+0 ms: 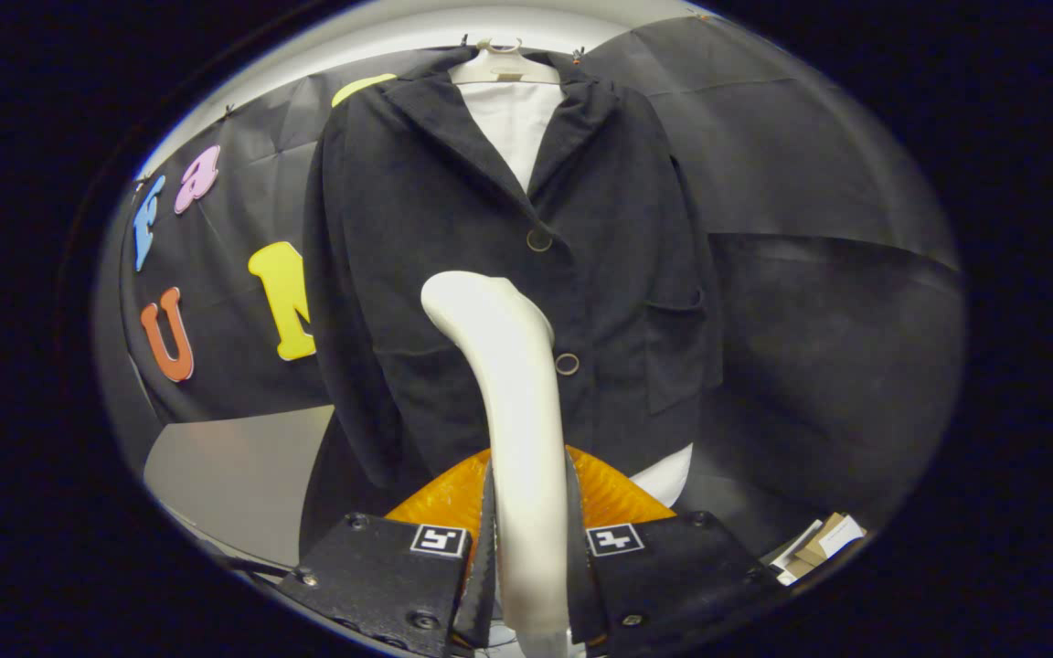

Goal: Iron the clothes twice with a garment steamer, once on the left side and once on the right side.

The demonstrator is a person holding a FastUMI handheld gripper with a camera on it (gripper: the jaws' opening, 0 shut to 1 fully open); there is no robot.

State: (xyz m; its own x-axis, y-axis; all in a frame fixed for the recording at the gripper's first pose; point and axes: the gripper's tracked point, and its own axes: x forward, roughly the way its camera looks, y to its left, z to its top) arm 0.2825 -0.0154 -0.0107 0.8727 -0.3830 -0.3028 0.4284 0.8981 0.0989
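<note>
A dark jacket [453, 238] hangs on a pale hanger [501, 64] against the booth wall, over a white shirt [513, 119]. It has two round buttons down the front and a pocket on its right half. My gripper [528, 548] is shut on the cream handle of the garment steamer [513, 393], both fingers pressing its sides. The steamer rises from between the fingers and curves forward, its head at the jacket's middle, just left of the button line. Whether the head touches the cloth is hidden from me. An orange translucent part [440, 498] of the steamer sits just ahead of the fingers.
A grey tabletop [234, 471] lies below the jacket's left side. Some cards or papers [814, 544] lie low down to the right of the fingers. The black wall cloth runs behind and to both sides of the jacket.
</note>
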